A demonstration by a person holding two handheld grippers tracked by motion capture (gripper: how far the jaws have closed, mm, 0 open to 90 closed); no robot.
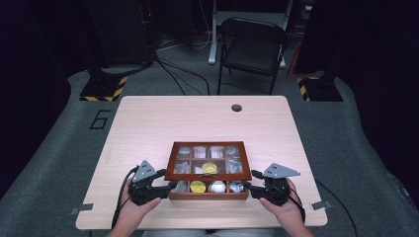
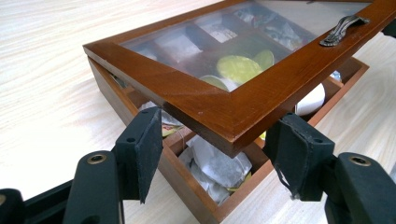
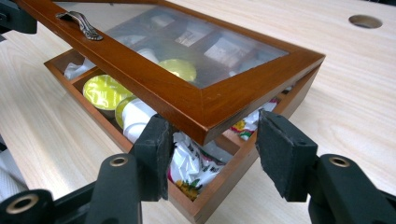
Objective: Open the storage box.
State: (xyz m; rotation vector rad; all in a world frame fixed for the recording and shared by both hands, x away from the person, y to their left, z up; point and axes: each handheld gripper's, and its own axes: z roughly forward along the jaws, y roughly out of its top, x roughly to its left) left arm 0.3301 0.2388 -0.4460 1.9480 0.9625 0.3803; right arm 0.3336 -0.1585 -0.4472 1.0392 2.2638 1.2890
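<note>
A brown wooden box (image 1: 207, 195) with several compartments sits near the table's front edge. Its glass-paned lid (image 1: 207, 144) is tilted up at the front, hinged at the far side. My left gripper (image 1: 170, 186) (image 2: 215, 144) has its pads against the two edges of the lid's front left corner (image 2: 224, 126). My right gripper (image 1: 248, 186) (image 3: 210, 135) clasps the front right corner (image 3: 205, 116) the same way. Under the raised lid lie yellow-topped capsules (image 3: 103, 91), a white capsule (image 3: 135, 116) and tea bags (image 2: 215, 165). A metal handle (image 2: 343, 29) is on the lid's front rail.
The light wood table (image 1: 148, 123) stretches free behind and beside the box, with a round cable hole (image 1: 236, 107) at the far side. A black folding chair (image 1: 252, 44) stands on the floor beyond. A person's hands (image 1: 133, 210) hold the grippers at the table's near edge.
</note>
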